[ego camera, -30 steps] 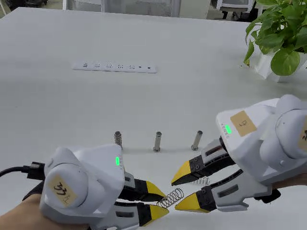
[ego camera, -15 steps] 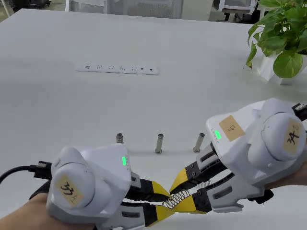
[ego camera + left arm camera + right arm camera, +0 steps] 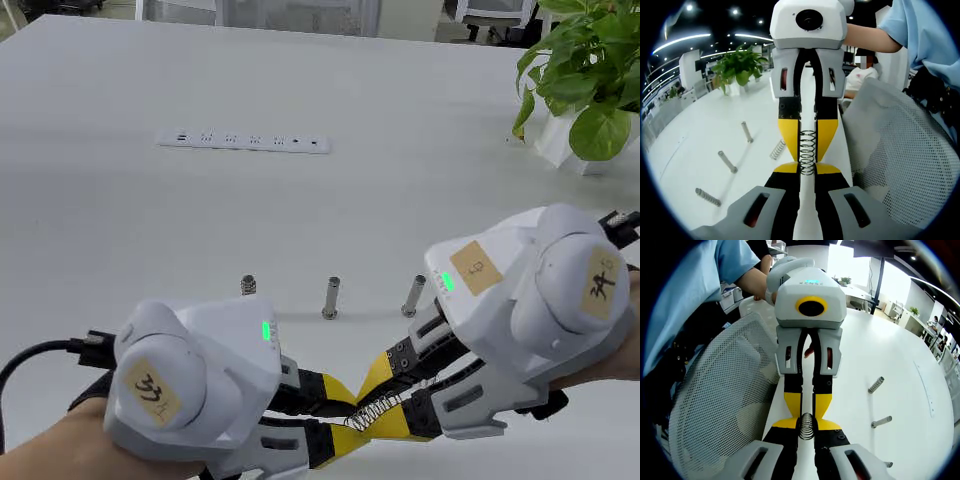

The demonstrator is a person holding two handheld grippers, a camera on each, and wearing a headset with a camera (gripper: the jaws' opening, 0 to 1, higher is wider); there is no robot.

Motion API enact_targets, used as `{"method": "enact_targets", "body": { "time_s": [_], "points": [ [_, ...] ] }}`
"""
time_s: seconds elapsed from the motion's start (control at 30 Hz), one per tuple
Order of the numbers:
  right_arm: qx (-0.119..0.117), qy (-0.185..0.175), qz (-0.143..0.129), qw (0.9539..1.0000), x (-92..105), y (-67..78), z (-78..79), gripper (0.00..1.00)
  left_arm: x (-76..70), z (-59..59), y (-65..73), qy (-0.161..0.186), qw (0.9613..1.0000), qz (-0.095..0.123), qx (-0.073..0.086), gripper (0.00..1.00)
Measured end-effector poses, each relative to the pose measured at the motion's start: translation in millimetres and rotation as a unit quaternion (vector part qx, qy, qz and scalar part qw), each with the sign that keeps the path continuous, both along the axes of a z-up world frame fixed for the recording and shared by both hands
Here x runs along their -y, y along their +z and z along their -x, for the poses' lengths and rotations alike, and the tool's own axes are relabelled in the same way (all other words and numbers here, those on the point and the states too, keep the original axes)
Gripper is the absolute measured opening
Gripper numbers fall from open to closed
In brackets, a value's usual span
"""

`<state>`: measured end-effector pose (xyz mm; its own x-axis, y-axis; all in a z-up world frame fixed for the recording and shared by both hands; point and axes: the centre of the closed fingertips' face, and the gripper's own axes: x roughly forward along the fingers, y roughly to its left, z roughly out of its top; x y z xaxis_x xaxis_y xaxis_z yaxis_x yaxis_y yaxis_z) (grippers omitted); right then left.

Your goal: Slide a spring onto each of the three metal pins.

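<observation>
The spring point(image 3: 807, 150) hangs in the air between the two claws, over the near edge of the tabletop point(image 3: 300, 200). The left claw point(image 3: 807, 169) is closed on one end of it. The right claw point(image 3: 807, 426) has its jaws drawn in to the width of the spring at the other end, so both seem to grip it (a handover, as I judge).

Farther on the tabletop, well apart from the claws, three things stand in a row. The left pin point(image 3: 248, 285) already carries its own spring, while the middle pin point(image 3: 331, 297) and the right pin point(image 3: 413, 295) are bare. A second spring point(image 3: 777, 148) lies on the tabletop near the right pin.

To do this step well, only one claw should let go, and only when the other holds firmly; otherwise the spring can jump away. The holding claw should grip near one end, so that the other end is free and open. Then the axis of the spring should be in line with a bare pin before it goes down, because these pins look thin and may tip if pushed from the side.
</observation>
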<state>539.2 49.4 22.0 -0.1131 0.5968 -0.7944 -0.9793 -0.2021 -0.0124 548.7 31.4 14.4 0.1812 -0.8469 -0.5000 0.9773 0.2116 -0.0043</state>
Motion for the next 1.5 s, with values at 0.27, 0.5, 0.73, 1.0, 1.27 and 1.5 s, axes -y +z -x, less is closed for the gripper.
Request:
{"method": "enact_targets", "body": {
  "time_s": [0.27, 0.5, 0.73, 1.0, 1.27, 1.5],
  "points": [
    [0.003, 0.001, 0.005, 1.0, 1.1, -1.9, -2.4, 0.07, 1.0, -2.7, -1.5, 0.012, 0.9999, 0.0, -0.004, 0.06],
    [0.006, 0.009, 0.011, 0.9999, 0.0, -2.9, -4.5, 0.07, 0.0, -5.2, -2.8, 0.028, 0.9996, 0.002, -0.009, 0.07],
    [0.013, 0.01, 0.011, 0.9998, -1.0, -0.4, -10.7, 0.07, -8.4, -11.0, -3.6, 0.052, 0.9986, 0.004, -0.008, 0.11],
    [0.027, 0.004, 0.021, 0.9994, 5.7, -0.1, -24.3, 0.07, -28.0, -19.4, -7.5, 0.092, 0.9957, 0.005, -0.011, 0.23],
    [0.043, 0.014, 0.04, 0.9982, 9.3, 3.6, -41.7, 0.07, -50.7, -26.0, -10.2, 0.139, 0.9901, 0.005, -0.015, 0.39],
    [0.063, 0.03, 0.067, 0.9953, 9.8, 8.8, -67.5, 0.07, -72.2, -30.4, -12.4, 0.186, 0.9825, 0.004, -0.015, 0.61]
  ]
}}
